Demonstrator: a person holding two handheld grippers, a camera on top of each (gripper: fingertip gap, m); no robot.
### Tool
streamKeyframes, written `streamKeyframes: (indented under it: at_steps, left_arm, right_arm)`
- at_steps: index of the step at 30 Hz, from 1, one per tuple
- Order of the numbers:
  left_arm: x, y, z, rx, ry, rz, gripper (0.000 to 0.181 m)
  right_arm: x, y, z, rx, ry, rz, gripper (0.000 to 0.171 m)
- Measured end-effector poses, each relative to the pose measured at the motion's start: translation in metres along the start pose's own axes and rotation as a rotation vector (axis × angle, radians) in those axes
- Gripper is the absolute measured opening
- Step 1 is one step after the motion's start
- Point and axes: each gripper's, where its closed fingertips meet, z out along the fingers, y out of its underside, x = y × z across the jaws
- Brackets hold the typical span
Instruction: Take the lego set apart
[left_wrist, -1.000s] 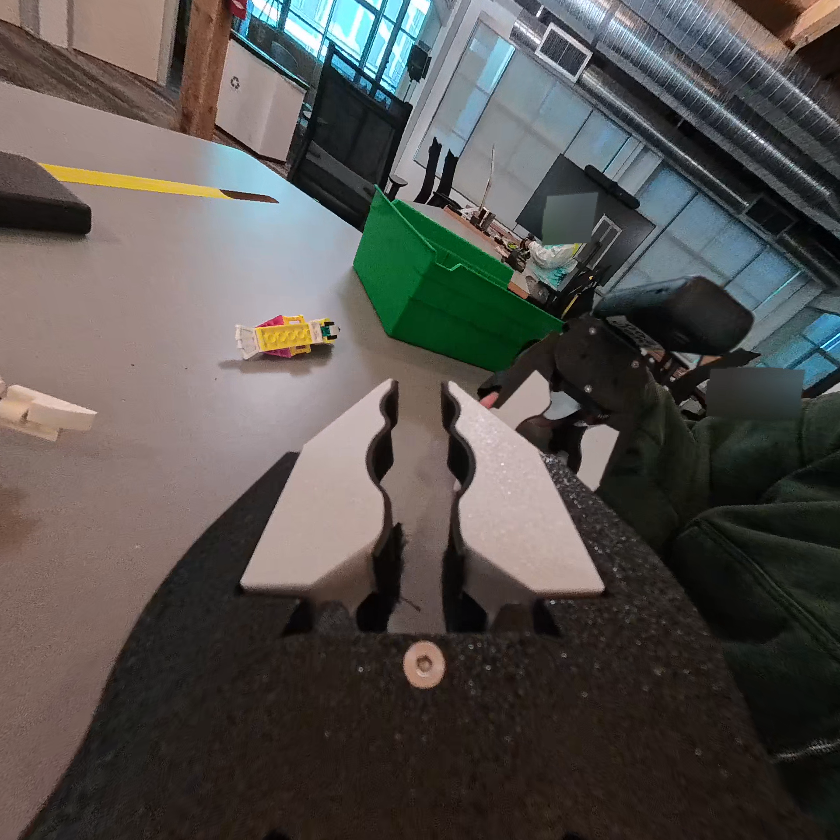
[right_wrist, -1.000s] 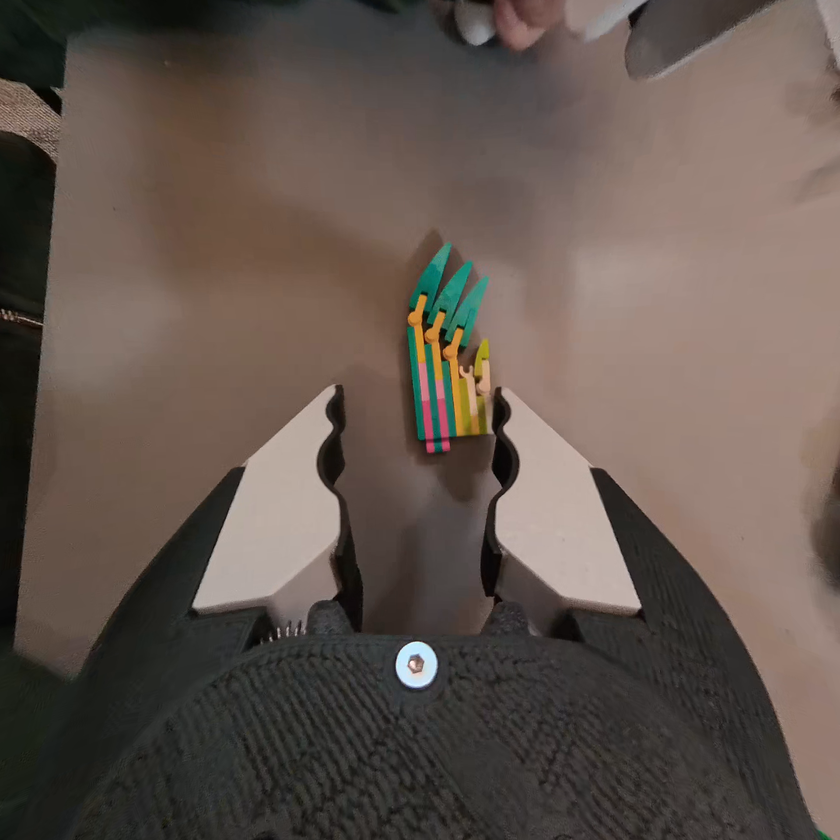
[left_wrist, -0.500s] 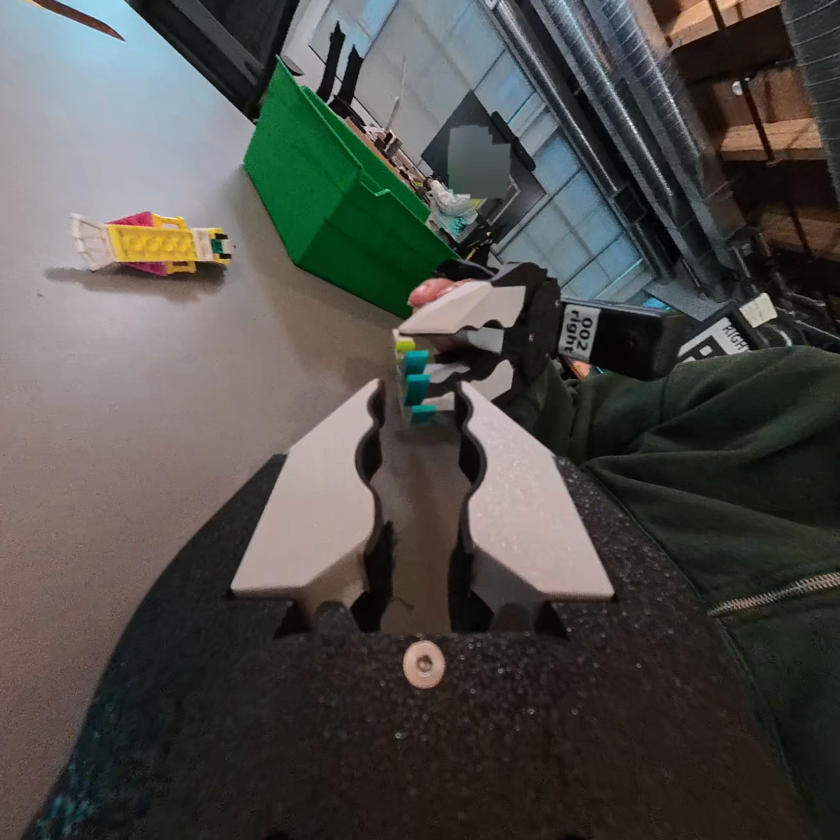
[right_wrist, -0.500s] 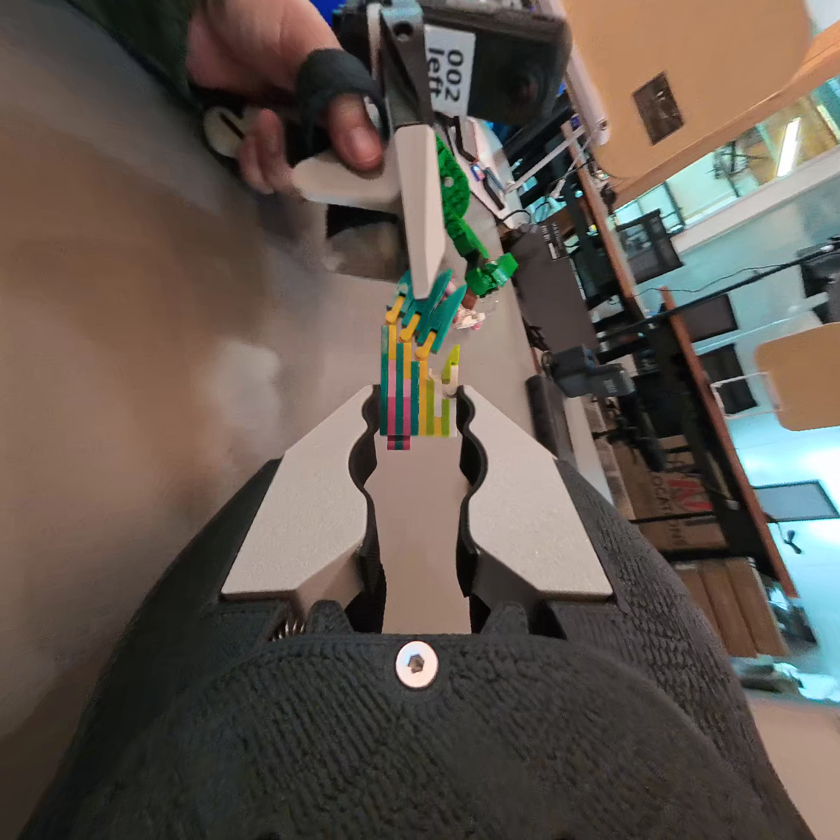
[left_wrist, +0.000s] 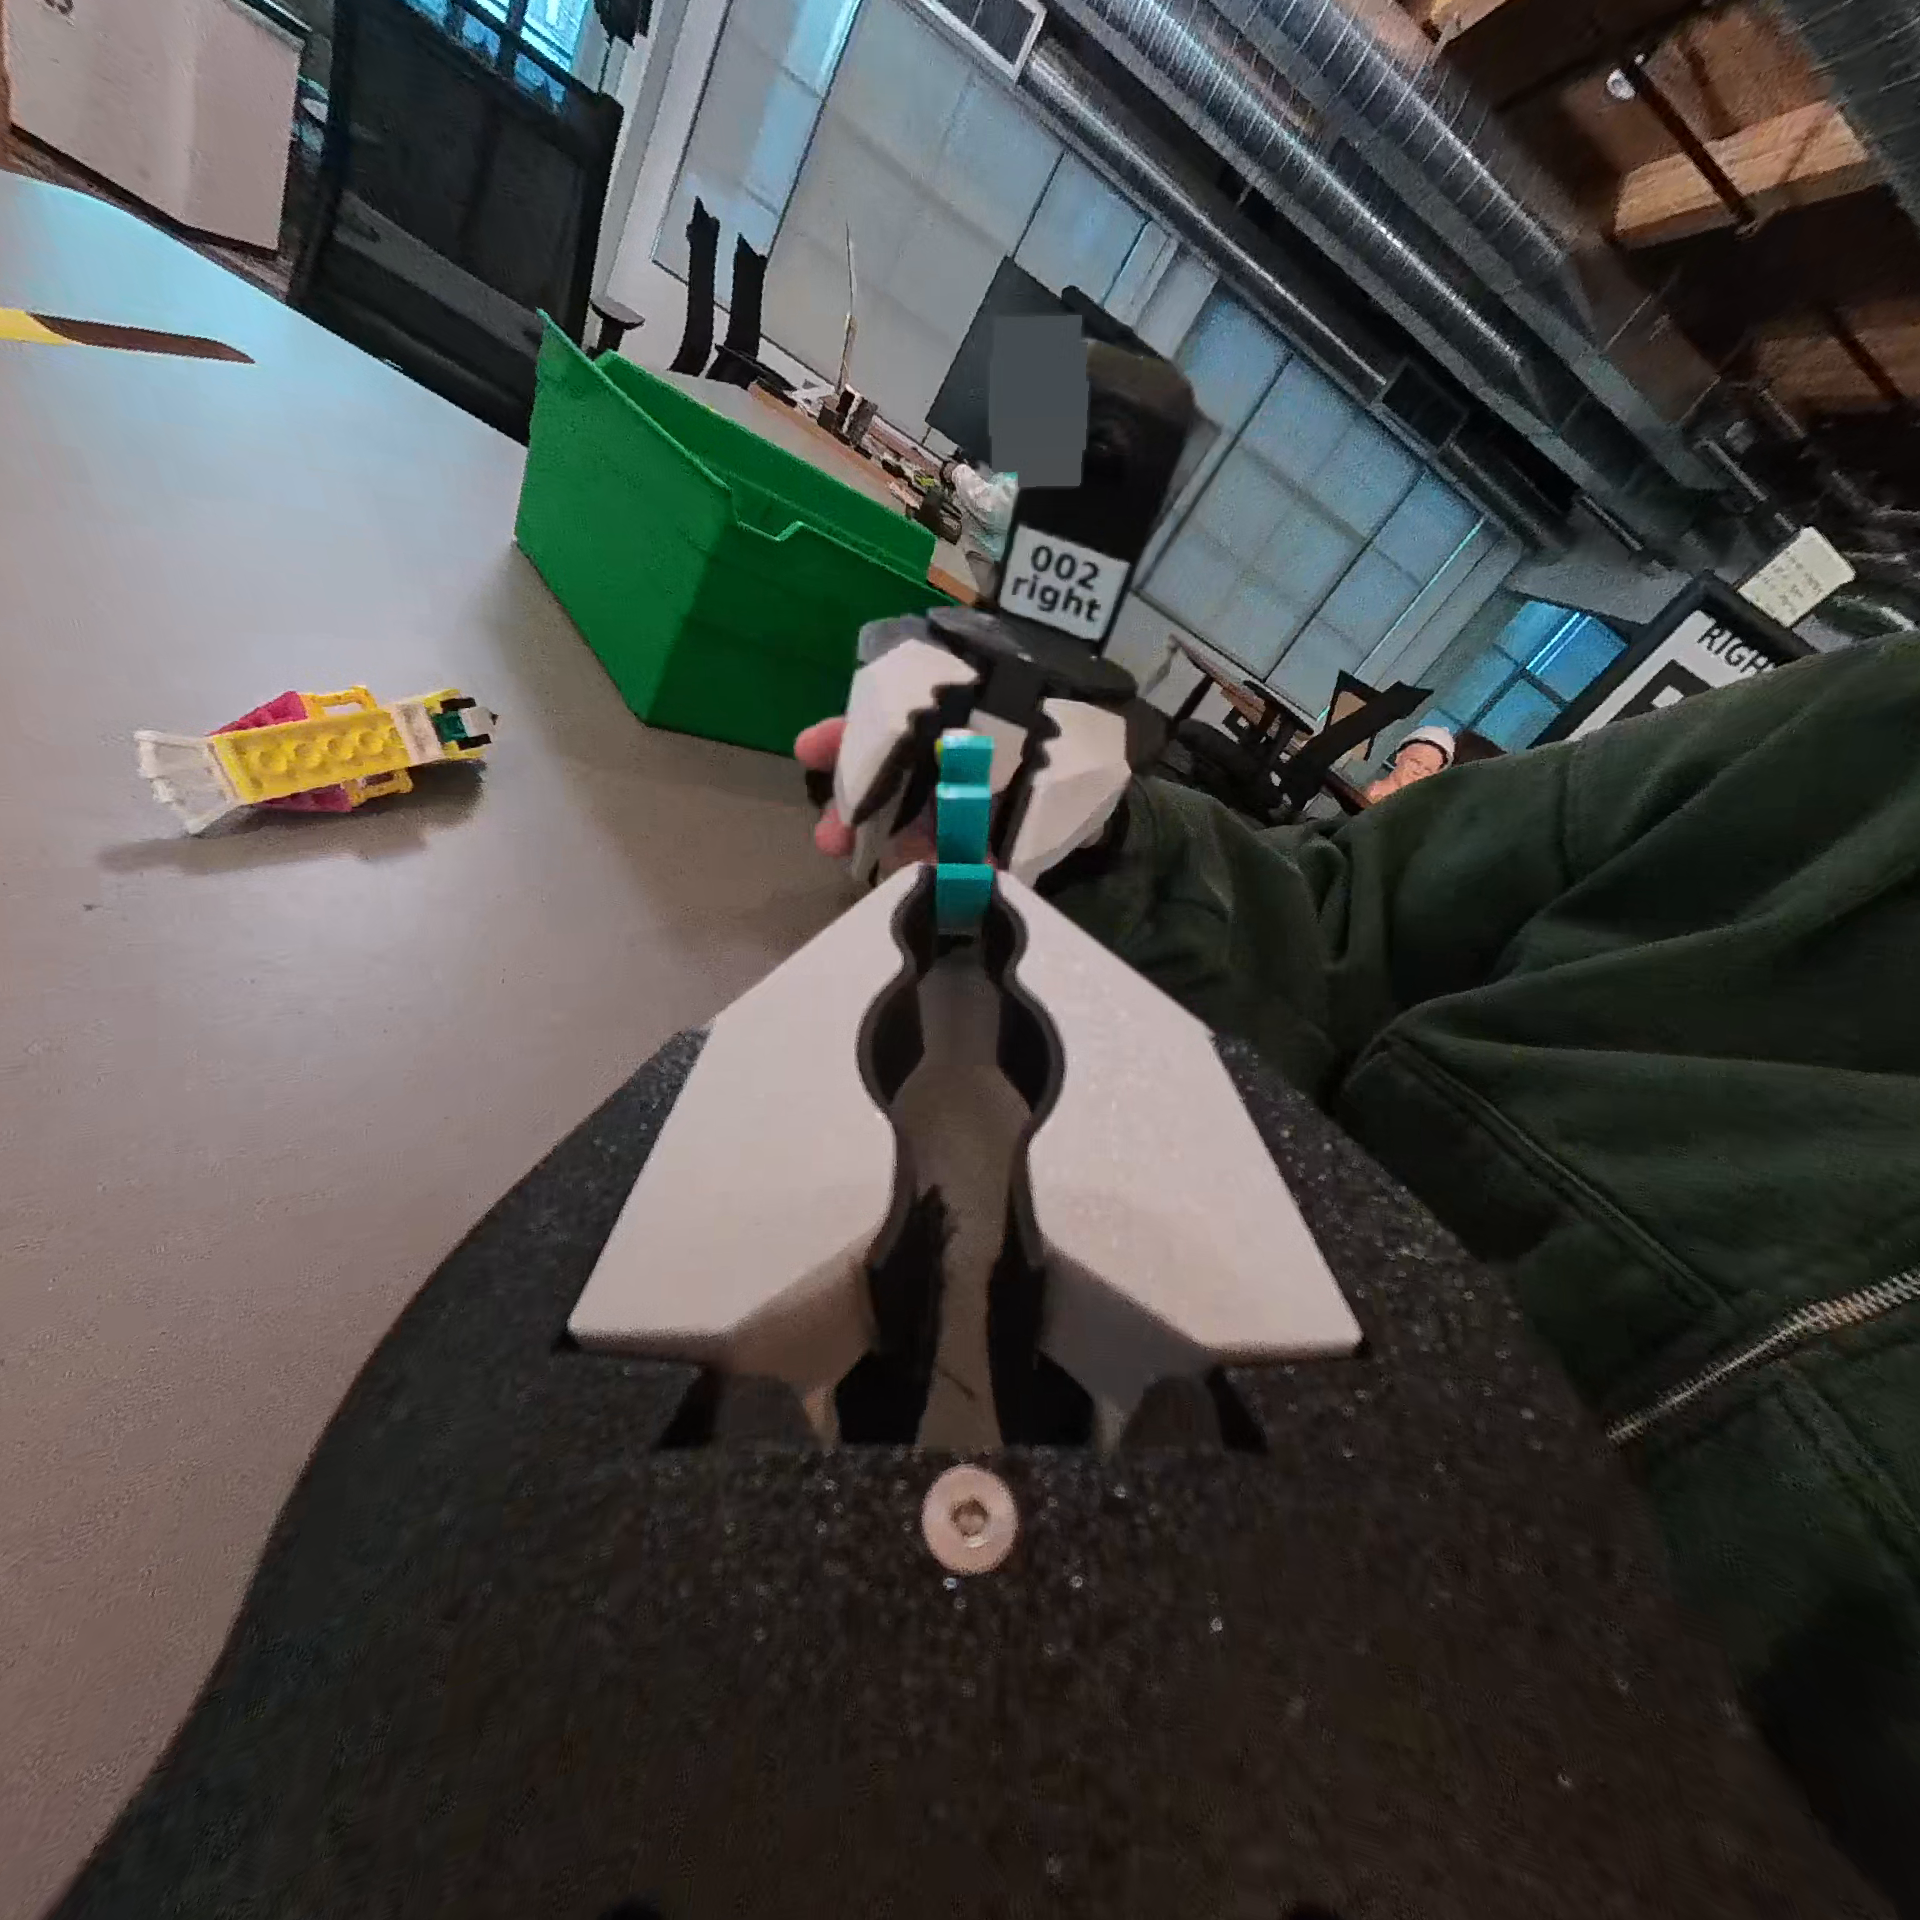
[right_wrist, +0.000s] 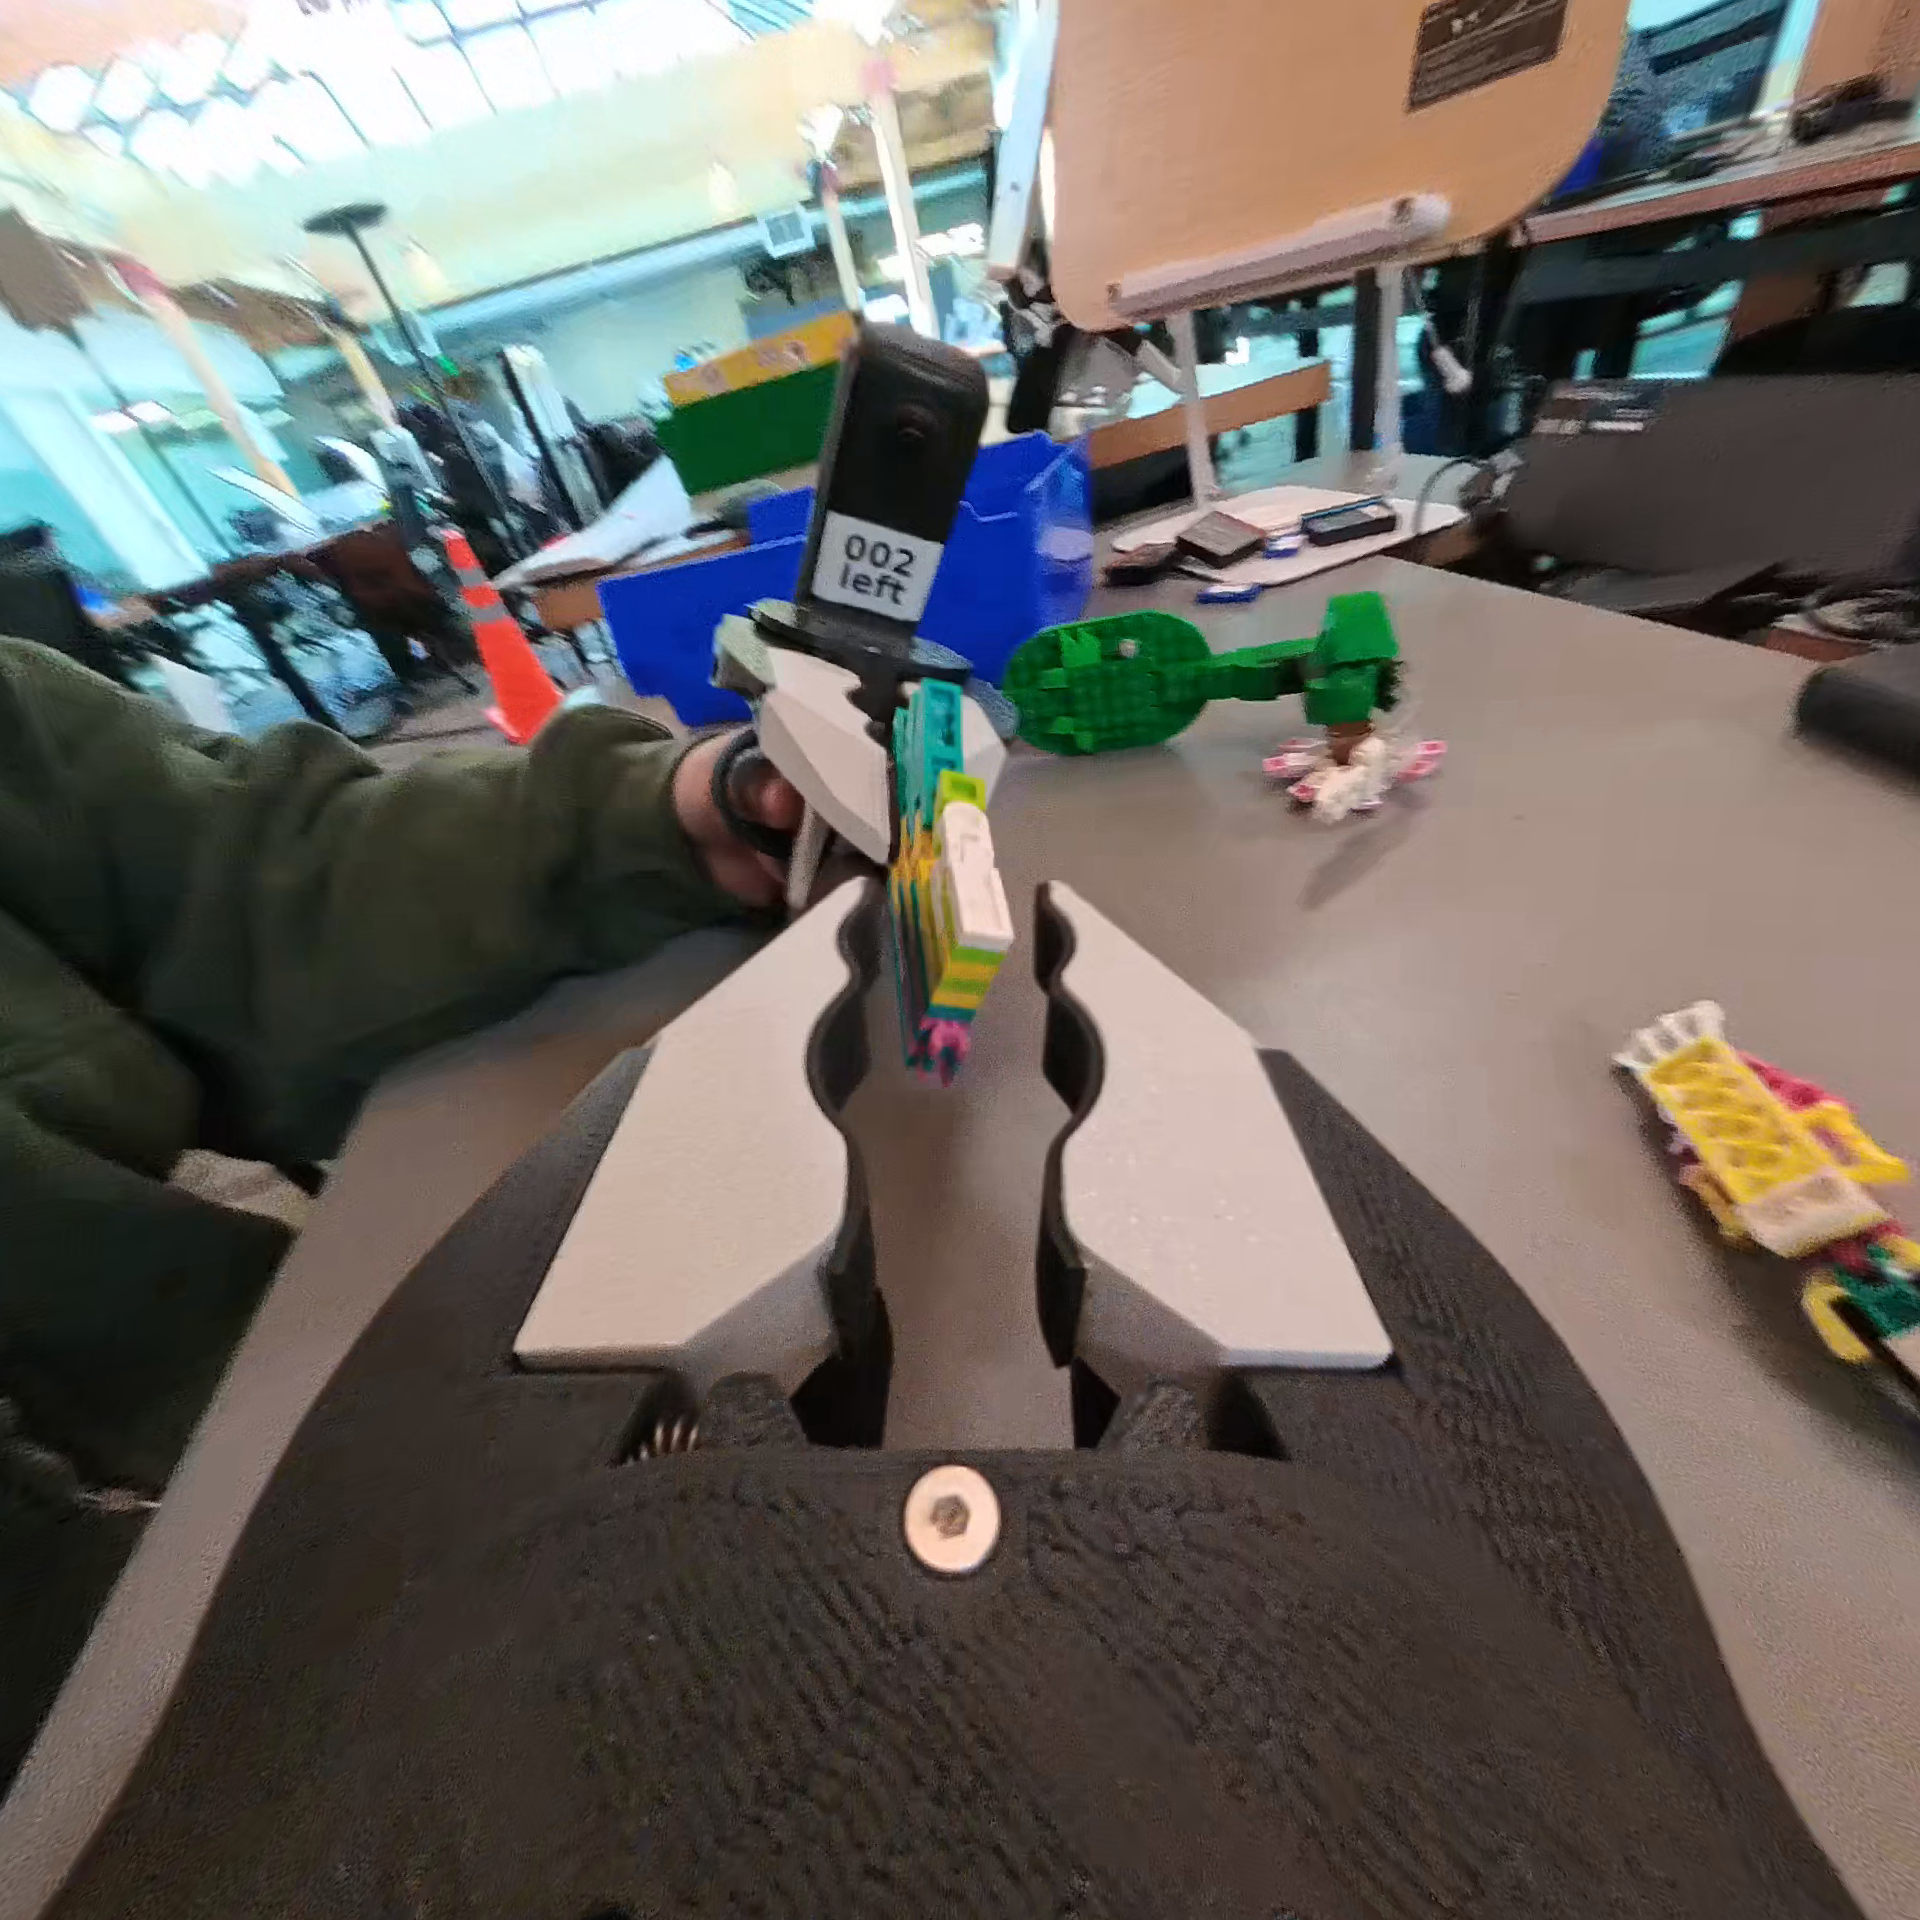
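A striped lego wing piece (right_wrist: 951, 935), teal, yellow, lime and pink with a white part on it, is held up above the grey table (right_wrist: 1455, 935). My left gripper (left_wrist: 961, 904) is shut on its teal feather end (left_wrist: 961, 821); the right wrist view shows that gripper (right_wrist: 914, 727) clamping the teal end too. My right gripper (right_wrist: 951, 904) is open around the piece's striped end. The piece stands close to the left finger (right_wrist: 727, 1091), with a clear gap to the right finger (right_wrist: 1174, 1122). The right gripper also shows in the left wrist view (left_wrist: 982, 758).
A yellow and pink lego piece (left_wrist: 312, 758) lies on the table, also in the right wrist view (right_wrist: 1766, 1143). A green bin (left_wrist: 665, 582) stands behind it. A green lego tree (right_wrist: 1143, 686), pink-white flowers (right_wrist: 1351, 769) and a blue bin (right_wrist: 675, 634) are farther off. A green sleeve (left_wrist: 1558, 935) is at the right. My two grippers' fingertips are within a few centimetres of each other.
The right gripper closed on the wing piece lying on the table and lifted it. The left gripper closed on its teal end. The right gripper has rolled level and no longer presses the piece.
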Motion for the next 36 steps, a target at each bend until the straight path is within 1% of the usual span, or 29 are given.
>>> streamKeyframes:
  at_steps: [2,4,10,11,12,13,14,15,16,19,21,23,25,26,28,30,33,35,36]
  left_arm:
    - [0.006,0.001,0.003,-0.006,0.027,0.005,0.006]
    - [0.007,0.0,0.004,0.005,0.036,0.004,0.006]
    - [0.011,0.007,0.002,-0.094,-0.004,0.103,0.007]
    - [0.009,-0.008,-0.01,-0.017,-0.007,0.077,0.006]
    - [0.005,-0.033,-0.034,0.119,-0.024,0.041,0.006]
    - [-0.002,-0.051,-0.059,0.213,-0.074,0.03,0.006]
    - [-0.01,-0.055,-0.074,0.222,-0.151,0.046,0.006]
    - [-0.017,-0.049,-0.078,0.163,-0.22,0.06,0.006]
    - [-0.021,-0.035,-0.071,0.065,-0.259,0.068,0.006]
    - [-0.031,0.013,-0.042,-0.211,-0.274,-0.008,0.006]
    - [-0.032,0.037,-0.034,-0.322,-0.257,-0.076,0.01]
    - [-0.04,0.048,-0.031,-0.351,-0.288,-0.133,0.036]
    - [-0.042,0.05,-0.03,-0.356,-0.306,-0.139,0.056]
    - [-0.039,0.048,-0.027,-0.338,-0.288,-0.131,0.06]
    - [-0.02,0.034,-0.016,-0.252,-0.181,-0.131,0.059]
    - [0.0,0.024,-0.005,-0.194,-0.073,-0.112,0.05]
    - [0.011,0.025,0.005,-0.186,-0.035,-0.05,0.037]
    - [0.019,0.02,0.009,-0.145,0.009,-0.043,0.022]
    - [0.017,0.02,0.01,-0.136,-0.01,-0.043,0.01]
  right_arm:
    - [-0.006,0.003,0.002,-0.005,-0.044,0.021,0.023]
    - [-0.015,0.01,0.006,-0.051,-0.082,-0.003,0.008]
    - [-0.02,0.016,-0.001,-0.117,-0.113,-0.101,0.006]
    - [-0.012,0.017,-0.008,-0.131,-0.083,-0.118,0.006]
    - [-0.002,0.012,-0.02,-0.119,-0.048,-0.113,0.006]
    - [0.005,0.002,-0.032,-0.067,-0.041,-0.072,0.005]
    - [0.009,-0.008,-0.041,-0.012,-0.044,-0.029,0.005]
    - [0.012,-0.01,-0.045,0.003,-0.041,-0.01,0.005]
    - [0.013,-0.007,-0.044,-0.012,-0.04,-0.005,0.005]
    - [0.005,0.01,-0.03,-0.085,-0.086,0.026,0.006]
    - [0.002,0.02,-0.024,-0.127,-0.1,0.031,0.006]
    - [-0.001,0.023,-0.02,-0.145,-0.11,0.034,0.006]
    - [-0.003,0.028,-0.018,-0.172,-0.11,0.026,0.005]
    - [-0.004,0.03,-0.016,-0.185,-0.112,0.021,0.006]
    - [-0.008,0.031,-0.014,-0.192,-0.126,0.012,0.006]
    - [-0.013,0.033,-0.011,-0.198,-0.147,0.01,0.006]
    - [-0.021,0.035,-0.008,-0.209,-0.18,0.004,0.006]
    - [-0.025,0.035,-0.007,-0.212,-0.197,0.002,0.006]
    - [-0.028,0.034,-0.006,-0.208,-0.212,0.003,0.005]
